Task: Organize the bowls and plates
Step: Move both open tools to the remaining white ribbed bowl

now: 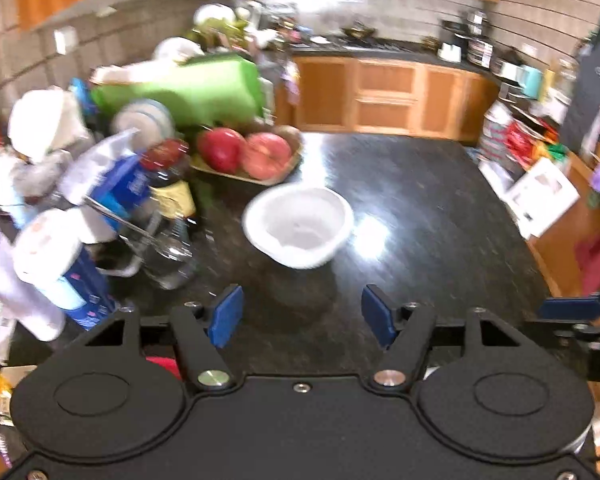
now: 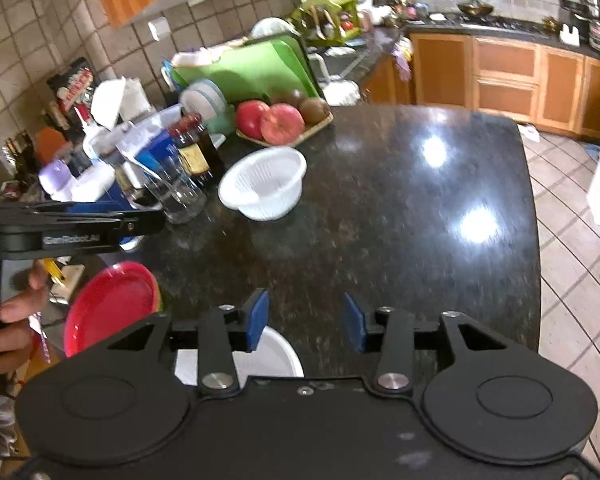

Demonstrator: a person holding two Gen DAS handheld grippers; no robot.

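Both hand-held grippers' blue pads apart, empty, above speckled granite counter (image 2: 400, 200); perforated white bowl (image 2: 264, 188) beyond.

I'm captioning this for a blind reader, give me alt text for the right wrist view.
Open blue-padded tongs hover empty above a dark speckled stone counter. Ahead sits a white perforated plastic bowl; at the near edge, a red round plate and a white round plate. Bottles and fruit crowd the left.
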